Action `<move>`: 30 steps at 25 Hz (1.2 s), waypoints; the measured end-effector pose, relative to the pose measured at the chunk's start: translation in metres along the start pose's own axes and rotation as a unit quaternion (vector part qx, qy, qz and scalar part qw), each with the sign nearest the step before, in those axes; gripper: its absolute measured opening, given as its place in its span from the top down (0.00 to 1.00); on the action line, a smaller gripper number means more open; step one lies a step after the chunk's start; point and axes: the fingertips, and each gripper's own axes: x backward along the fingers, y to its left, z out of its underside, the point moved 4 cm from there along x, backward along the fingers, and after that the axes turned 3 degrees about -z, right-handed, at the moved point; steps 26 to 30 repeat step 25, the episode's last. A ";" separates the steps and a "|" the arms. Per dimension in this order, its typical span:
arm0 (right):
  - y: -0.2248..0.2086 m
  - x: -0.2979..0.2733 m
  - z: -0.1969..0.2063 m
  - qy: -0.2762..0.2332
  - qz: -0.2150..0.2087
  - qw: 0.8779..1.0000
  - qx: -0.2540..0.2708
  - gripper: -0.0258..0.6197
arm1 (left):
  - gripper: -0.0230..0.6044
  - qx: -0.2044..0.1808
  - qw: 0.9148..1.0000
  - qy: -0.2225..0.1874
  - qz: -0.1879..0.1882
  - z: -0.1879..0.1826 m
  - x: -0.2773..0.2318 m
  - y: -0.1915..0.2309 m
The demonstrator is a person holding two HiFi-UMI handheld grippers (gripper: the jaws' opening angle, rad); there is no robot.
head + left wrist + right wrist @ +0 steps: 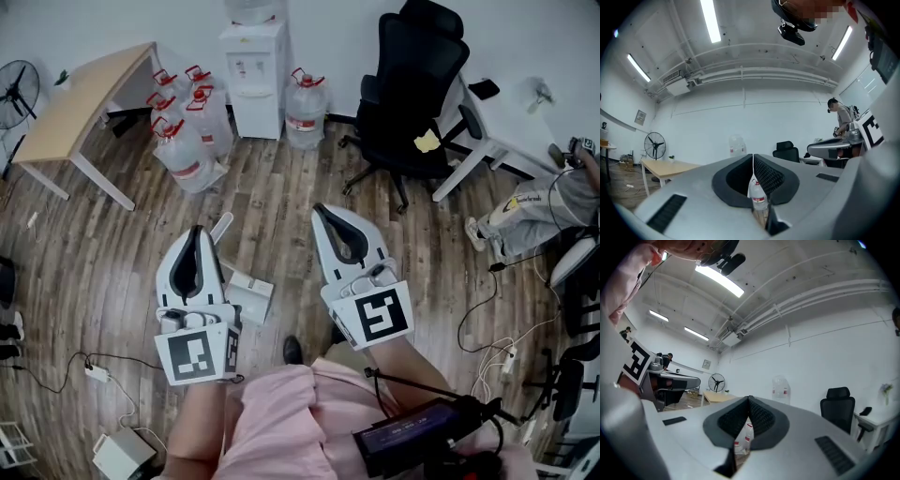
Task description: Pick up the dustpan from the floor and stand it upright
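Observation:
In the head view a white dustpan (249, 292) lies flat on the wooden floor between my two grippers, its handle (222, 225) pointing away from me. My left gripper (196, 231) hangs above it and covers part of it. The jaws are shut with nothing between them. To its right my right gripper (320, 209) is also held above the floor, shut and empty. The left gripper view shows my left gripper (753, 156) pointing level at the far wall, tips touching. My right gripper (749, 398) looks the same way in the right gripper view. Neither gripper touches the dustpan.
Several water jugs (190, 131) and a white dispenser (255, 75) stand at the far wall. A wooden table (80, 98) is far left, a black office chair (412, 94) and white desk (511, 117) far right. A seated person (539, 208) is at the right. Cables (97, 372) lie on the floor.

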 end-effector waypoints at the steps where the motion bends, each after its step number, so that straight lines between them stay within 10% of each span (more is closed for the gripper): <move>1: 0.000 0.002 0.000 -0.002 0.002 1.000 -0.001 0.96 | 0.93 0.000 1.000 0.000 0.001 -0.001 0.000 -0.002; 30: -0.004 0.012 -0.002 0.001 -0.007 1.000 0.000 0.96 | 0.93 -0.020 1.000 0.009 0.007 -0.005 0.002 -0.012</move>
